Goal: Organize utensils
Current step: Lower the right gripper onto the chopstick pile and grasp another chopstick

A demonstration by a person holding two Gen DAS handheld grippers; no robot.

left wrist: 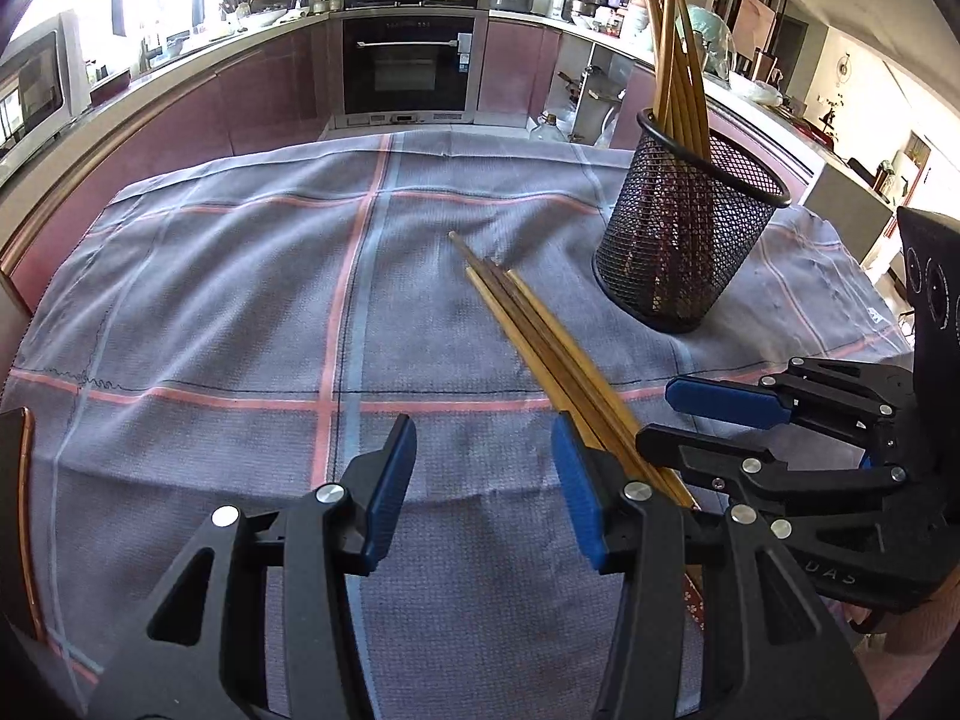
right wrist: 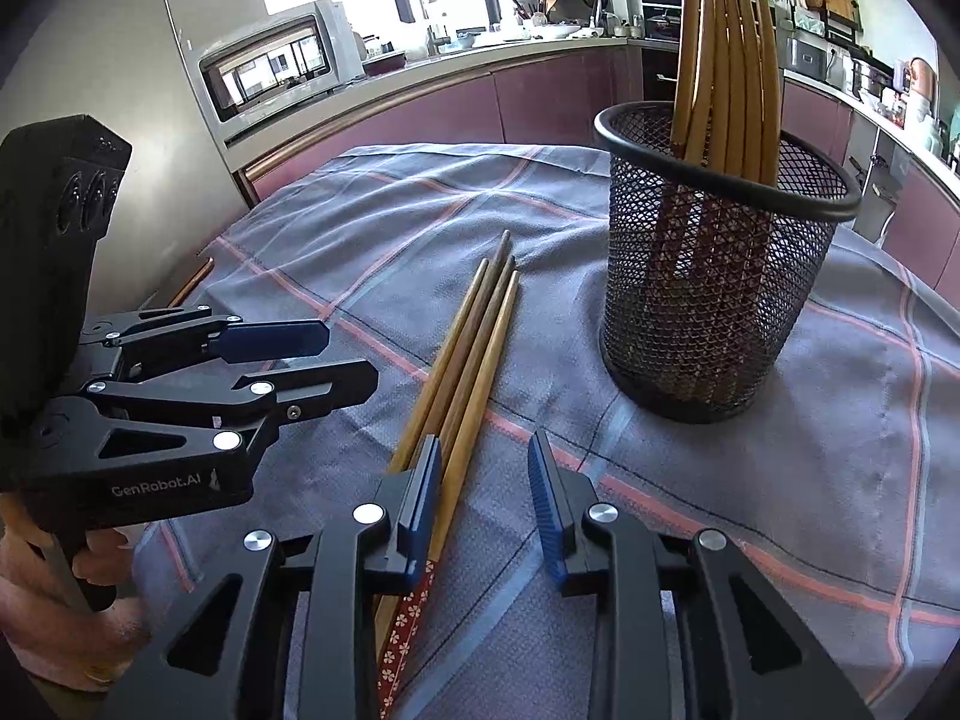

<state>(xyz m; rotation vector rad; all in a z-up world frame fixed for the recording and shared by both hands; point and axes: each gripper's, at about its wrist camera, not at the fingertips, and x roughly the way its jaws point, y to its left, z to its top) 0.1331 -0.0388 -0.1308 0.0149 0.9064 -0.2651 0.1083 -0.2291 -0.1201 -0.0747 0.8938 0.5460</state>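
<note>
Several wooden chopsticks [left wrist: 528, 324] lie side by side on the checked cloth [left wrist: 240, 300], tips pointing away; they also show in the right wrist view [right wrist: 474, 348]. A black mesh holder [left wrist: 690, 228] with several chopsticks upright in it stands at the right; it also shows in the right wrist view [right wrist: 714, 276]. My left gripper [left wrist: 483, 492] is open and empty, just left of the lying chopsticks. My right gripper [right wrist: 483, 498] is open, with the chopsticks' thick ends running under its left finger [right wrist: 420, 492]. Each gripper shows in the other's view: the right [left wrist: 720, 420], the left [right wrist: 288, 360].
Kitchen counters with an oven [left wrist: 414, 60] and a microwave [right wrist: 276, 66] ring the table. The cloth-covered table drops off at its far edge [left wrist: 384, 141].
</note>
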